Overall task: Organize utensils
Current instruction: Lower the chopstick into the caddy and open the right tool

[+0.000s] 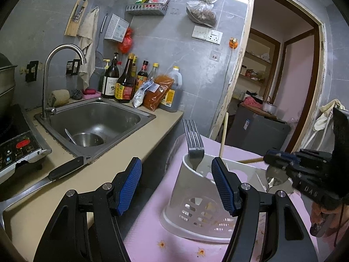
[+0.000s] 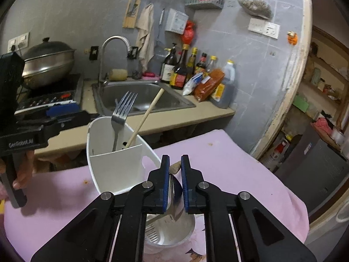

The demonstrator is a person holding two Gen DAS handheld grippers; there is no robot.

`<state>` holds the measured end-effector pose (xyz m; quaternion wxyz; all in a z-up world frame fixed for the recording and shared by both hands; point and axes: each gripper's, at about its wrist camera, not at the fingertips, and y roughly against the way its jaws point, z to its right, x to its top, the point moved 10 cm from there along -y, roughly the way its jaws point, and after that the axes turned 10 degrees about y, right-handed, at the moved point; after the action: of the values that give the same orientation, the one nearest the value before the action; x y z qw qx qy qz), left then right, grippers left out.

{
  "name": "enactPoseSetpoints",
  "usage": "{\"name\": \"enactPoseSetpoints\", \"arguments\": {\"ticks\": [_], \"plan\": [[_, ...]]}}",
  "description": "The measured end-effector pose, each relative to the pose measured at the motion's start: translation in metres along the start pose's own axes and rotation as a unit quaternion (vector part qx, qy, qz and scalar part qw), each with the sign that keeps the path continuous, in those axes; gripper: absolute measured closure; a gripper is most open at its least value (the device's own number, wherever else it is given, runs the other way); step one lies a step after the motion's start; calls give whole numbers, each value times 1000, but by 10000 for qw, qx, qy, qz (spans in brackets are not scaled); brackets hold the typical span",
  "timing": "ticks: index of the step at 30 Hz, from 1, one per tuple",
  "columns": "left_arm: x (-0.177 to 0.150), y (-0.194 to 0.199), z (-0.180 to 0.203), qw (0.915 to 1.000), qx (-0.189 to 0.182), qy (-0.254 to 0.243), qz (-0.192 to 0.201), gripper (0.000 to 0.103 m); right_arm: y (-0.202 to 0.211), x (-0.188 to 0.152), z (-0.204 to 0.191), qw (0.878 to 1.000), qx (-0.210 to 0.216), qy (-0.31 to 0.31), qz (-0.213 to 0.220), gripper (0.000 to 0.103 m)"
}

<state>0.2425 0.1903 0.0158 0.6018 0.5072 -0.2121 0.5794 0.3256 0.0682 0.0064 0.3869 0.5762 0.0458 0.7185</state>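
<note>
A white utensil holder stands on the pink tablecloth. A metal fork stands upright in it, tines up, beside a wooden stick. My left gripper is open, its blue pads on either side of the holder's near wall without touching it. My right gripper is shut on a wooden-handled utensil. Its wooden end pokes out past the pads. Its metal part hangs over the holder's front compartment.
Left of the table runs a beige counter with a steel sink, a tap and a black-handled knife at its edge. An induction cooker with a wok sits further left. Sauce bottles line the wall. A doorway opens at the right.
</note>
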Motion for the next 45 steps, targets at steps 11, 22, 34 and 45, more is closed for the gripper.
{"name": "enactPoseSetpoints", "arguments": {"ticks": [11,22,34,45], "plan": [[1,9,11,9999,-103,29,0,42,123,69,27,9824,-974,-358,1552,98],[-4,24,24,9995,-281,-111,-54,42,207,113,7,9737,-1141,-308,1949,98],[-17,25,33,9990,-337,-238,-173,42,215,93,-4,9826,-810,-548,1581,98],[-24,25,38,9985,-344,-352,-221,42,122,51,-4,9928,-203,-986,645,97]]}}
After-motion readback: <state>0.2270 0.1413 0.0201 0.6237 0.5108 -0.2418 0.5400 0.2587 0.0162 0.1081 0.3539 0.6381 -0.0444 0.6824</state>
